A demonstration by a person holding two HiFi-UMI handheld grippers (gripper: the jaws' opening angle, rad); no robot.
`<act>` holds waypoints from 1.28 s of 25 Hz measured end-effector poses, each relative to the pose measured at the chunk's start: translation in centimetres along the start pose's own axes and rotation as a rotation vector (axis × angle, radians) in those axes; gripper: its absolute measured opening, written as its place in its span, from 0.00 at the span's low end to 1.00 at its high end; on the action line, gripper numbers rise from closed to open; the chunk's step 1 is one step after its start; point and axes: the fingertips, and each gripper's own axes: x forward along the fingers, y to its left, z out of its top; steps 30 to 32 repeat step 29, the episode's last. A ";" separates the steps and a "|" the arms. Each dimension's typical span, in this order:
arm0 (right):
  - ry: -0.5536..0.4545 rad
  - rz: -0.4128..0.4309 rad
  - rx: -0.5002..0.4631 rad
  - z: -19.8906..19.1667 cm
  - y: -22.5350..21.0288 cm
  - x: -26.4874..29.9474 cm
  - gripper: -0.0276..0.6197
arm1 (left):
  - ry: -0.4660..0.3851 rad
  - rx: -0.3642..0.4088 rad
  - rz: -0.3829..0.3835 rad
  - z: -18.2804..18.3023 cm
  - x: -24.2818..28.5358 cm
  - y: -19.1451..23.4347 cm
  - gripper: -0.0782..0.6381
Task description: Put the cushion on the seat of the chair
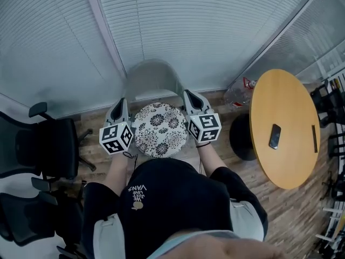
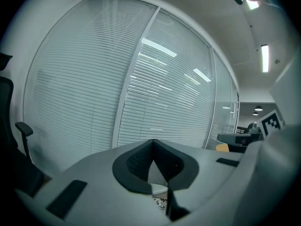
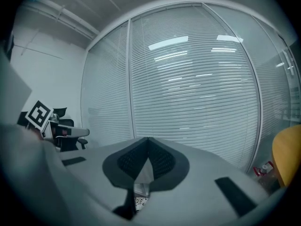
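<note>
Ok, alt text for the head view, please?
Seen from above, a person's shut grey left gripper and right gripper flank a round black-and-white floral cushion before a grey curved-back chair. A round wooden table carrying a dark phone stands at the right.

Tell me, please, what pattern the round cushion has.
The cushion is white with a dark floral print, clearest in the head view.

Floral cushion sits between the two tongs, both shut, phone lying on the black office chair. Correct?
Not quite. The phone lies on the round wooden table, not on a black office chair, as the head view shows. The rest stands: the floral cushion sits between the left tongs and the right tongs, both shut.
</note>
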 end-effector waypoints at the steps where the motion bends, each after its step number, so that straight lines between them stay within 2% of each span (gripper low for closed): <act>1: 0.003 0.000 -0.001 -0.1 0.1 0.1 0.07 | -0.002 0.003 0.002 0.1 0.0 0.1 0.12; 8: 0.019 -0.001 -0.003 -0.4 0.3 0.6 0.07 | -0.020 0.012 0.004 1.1 0.2 0.6 0.12; 32: 0.015 -0.013 0.006 0.1 -0.2 0.2 0.07 | -0.022 -0.012 0.014 1.2 -0.1 0.3 0.12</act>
